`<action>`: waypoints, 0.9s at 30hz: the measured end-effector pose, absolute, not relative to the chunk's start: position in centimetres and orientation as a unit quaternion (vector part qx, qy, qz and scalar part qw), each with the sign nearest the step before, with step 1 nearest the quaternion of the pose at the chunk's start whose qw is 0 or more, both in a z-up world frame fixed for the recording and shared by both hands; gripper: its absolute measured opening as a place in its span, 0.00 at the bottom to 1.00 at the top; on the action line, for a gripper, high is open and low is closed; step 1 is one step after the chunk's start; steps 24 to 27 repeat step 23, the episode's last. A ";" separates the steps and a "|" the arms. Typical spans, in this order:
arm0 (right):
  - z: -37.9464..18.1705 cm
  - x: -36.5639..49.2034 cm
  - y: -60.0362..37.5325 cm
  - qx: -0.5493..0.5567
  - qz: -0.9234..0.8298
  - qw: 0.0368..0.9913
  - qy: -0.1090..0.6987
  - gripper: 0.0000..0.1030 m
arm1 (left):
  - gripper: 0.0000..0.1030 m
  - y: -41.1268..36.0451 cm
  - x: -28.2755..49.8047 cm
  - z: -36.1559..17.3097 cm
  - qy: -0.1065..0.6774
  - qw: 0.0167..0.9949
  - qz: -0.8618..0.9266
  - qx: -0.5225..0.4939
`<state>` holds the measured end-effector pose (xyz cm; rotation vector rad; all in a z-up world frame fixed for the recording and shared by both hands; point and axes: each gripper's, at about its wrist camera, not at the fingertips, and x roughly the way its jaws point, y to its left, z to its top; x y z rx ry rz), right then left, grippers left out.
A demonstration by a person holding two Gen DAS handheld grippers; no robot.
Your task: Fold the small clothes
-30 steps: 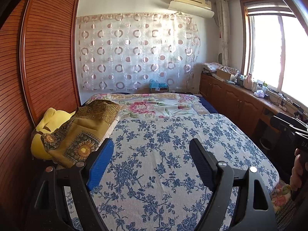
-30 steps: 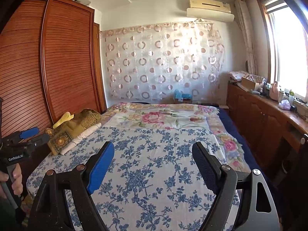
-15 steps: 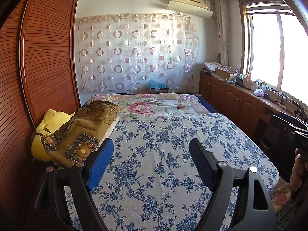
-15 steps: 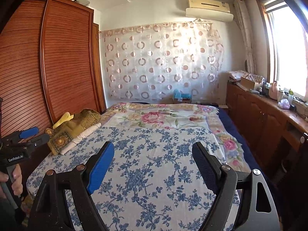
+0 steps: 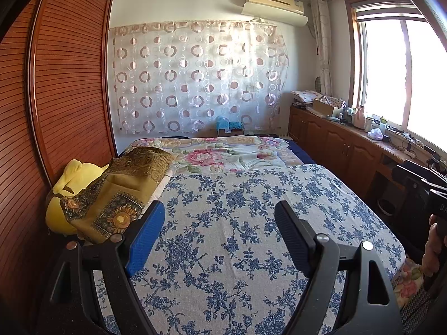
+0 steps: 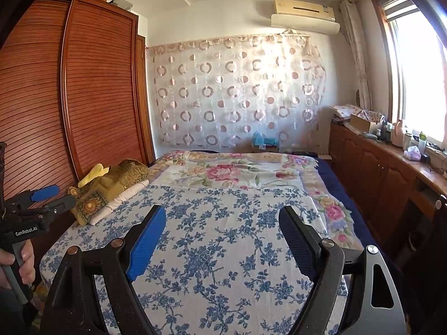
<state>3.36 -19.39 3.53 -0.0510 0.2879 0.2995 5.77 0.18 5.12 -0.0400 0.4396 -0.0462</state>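
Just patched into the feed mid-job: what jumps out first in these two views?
A bed fills both views, spread with a blue floral sheet and, beyond it, a pink rose blanket. At its left edge by the slatted wardrobe lies a gold sunflower cloth over something yellow. Both tongs, left and right, hang open above the sheet, holding nothing.

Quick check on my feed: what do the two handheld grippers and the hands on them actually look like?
Both the left gripper and right gripper are black frames with silver rivets; each has one bright blue ribbed pad and one dark ribbed pad. The left unit, seen from the right wrist, has "GenRobot.AI" in white lettering and a grey handle. The left hand and right hand look bare; no sleeves or cables clearly visible.
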 end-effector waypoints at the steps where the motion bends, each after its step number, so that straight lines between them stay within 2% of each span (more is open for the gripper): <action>1: 3.5 3.4 -19.4 -0.026 0.148 0.978 0.143 0.82 | 0.79 0.2 5.8 5.1 0.218 0.976 -0.023 -0.020; 27: 3.5 3.4 -19.7 -0.026 0.150 0.978 0.143 0.82 | 0.79 0.0 5.7 4.9 0.217 0.976 -0.023 -0.019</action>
